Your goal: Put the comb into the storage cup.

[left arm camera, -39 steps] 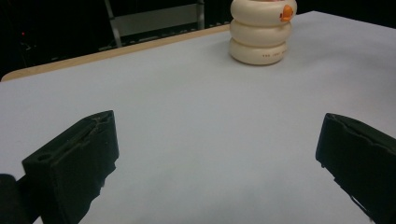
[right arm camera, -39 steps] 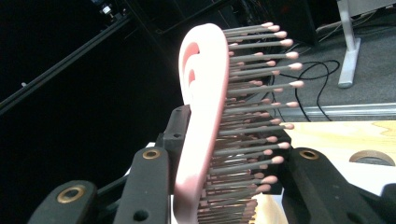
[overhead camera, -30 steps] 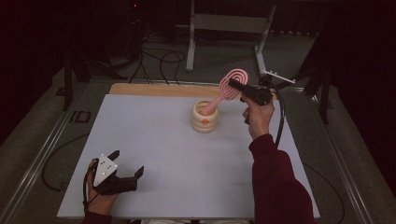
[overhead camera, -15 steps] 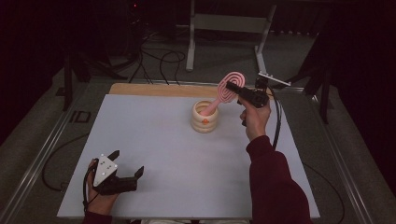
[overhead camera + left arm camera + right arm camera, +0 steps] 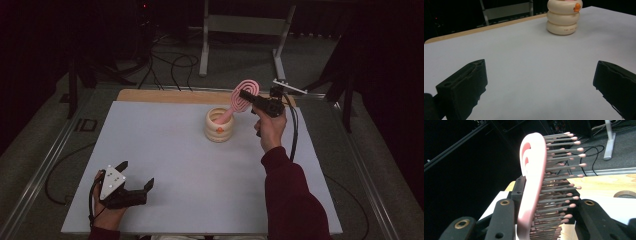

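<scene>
Hairbrush (image 5: 243,95) is clamped by its head between the jaws of the right gripper (image 5: 248,96), bristles seen sideways in the right gripper view (image 5: 559,182), with its handle end dipped into the cup (image 5: 219,124) near the table's (image 5: 165,145) far edge. Left gripper (image 5: 134,176) is rested at the near left corner, jaws spread with nothing between them. Tipping of the cup may be caused if the handle is dragged sideways against the rim. Slipping of the brush is also possible, since the grip is partly taken on springy bristles.
</scene>
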The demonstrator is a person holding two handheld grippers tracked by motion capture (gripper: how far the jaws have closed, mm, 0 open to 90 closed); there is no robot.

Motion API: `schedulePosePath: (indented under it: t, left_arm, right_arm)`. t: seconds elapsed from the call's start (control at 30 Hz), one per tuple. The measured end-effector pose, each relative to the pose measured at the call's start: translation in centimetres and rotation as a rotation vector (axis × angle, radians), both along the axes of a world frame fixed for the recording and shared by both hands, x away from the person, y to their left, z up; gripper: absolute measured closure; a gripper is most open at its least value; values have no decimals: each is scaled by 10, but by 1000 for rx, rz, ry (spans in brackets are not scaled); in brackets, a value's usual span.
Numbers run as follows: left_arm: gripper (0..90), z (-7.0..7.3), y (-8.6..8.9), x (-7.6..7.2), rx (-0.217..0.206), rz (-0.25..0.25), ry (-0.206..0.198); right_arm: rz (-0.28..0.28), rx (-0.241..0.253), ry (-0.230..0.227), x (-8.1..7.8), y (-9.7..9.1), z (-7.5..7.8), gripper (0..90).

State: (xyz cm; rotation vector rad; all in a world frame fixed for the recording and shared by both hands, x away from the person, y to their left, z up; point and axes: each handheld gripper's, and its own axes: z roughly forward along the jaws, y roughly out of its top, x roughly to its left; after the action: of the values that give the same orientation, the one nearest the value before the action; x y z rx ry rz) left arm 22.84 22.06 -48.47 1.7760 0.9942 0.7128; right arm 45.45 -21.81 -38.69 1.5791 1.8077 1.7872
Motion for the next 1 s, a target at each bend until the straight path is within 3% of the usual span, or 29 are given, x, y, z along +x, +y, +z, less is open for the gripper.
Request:
schedulePosePath:
  t: [0.5,1.0]
  left_arm:
    - [0,0,1,0,-4,1,-1]
    - [0,1,0,0,-3,-2,-3]
  right_arm:
    - [-5,-15,10,2,11,-13,641]
    - [-7,-23,17,2,19,-18,641]
